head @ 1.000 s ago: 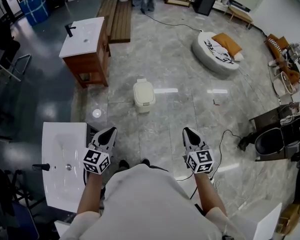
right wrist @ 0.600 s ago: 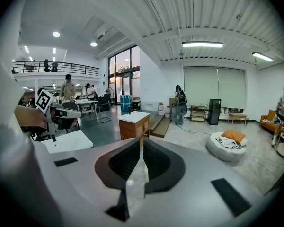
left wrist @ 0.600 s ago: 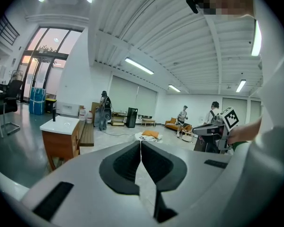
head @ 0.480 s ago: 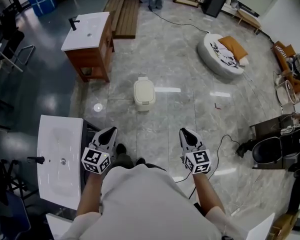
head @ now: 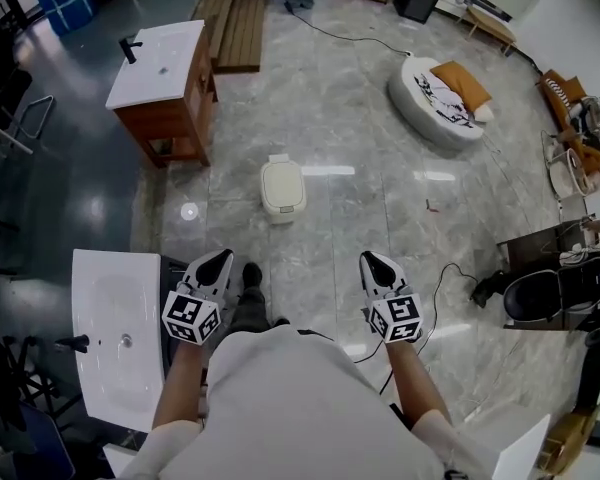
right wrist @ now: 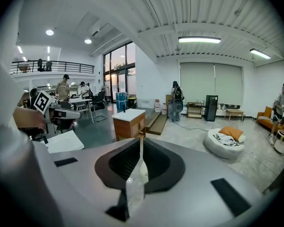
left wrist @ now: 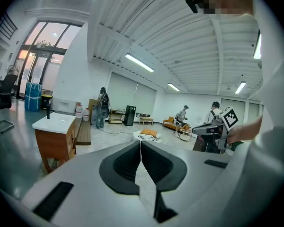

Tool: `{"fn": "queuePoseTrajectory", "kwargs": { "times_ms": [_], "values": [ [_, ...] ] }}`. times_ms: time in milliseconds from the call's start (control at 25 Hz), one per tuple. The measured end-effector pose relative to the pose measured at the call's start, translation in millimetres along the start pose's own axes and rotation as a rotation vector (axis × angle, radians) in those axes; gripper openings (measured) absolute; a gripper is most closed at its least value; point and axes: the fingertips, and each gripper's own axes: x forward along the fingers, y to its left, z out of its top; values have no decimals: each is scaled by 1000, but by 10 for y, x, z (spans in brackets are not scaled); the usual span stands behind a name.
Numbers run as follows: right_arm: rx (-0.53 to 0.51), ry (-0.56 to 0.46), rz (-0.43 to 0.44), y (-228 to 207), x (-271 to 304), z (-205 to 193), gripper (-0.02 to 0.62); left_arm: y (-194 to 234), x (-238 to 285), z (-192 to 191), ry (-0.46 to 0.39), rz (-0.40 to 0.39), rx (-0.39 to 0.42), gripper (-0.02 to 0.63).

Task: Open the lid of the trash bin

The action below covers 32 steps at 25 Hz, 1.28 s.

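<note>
The marble floor (head: 340, 228) has shifted under the head view over the last second; the wooden washstand (head: 158, 118) and the white basin (head: 110, 308) at the person's left both sit a little differently in frame than before, which reads as the person walking forward, not as anything in the room being moved; the trash bin (head: 282, 189) stands where it stood, alone on open floor ahead of the person, in line with the space between the two grippers and well apart from both, its lid (head: 282, 180) down and flat; a dark shoe (head: 250, 274) now shows further ahead of the body than it did, consistent with a step toward the bin; the left gripper (head: 218, 260) and the right gripper (head: 370, 262) are carried out front at much the same spacing as before, pointing ahead and slightly down; each gripper's own view shows its jaws brought together with nothing between them, so neither has hold of anything. Judgement: the task is at the approach stage; no contact with the bin is made, the lid is unopened, and the remaining gap must be covered before either gripper can reach the lid's edge.
</note>
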Motion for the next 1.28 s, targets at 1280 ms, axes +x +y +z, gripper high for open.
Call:
{"fn": "queuePoseTrajectory", "kwargs": {
  "times_ms": [1280],
  "values": [
    [100,126,-151,-435,1698,520,38,1550,1829,408,160,-217,55,21]
  ]
}}
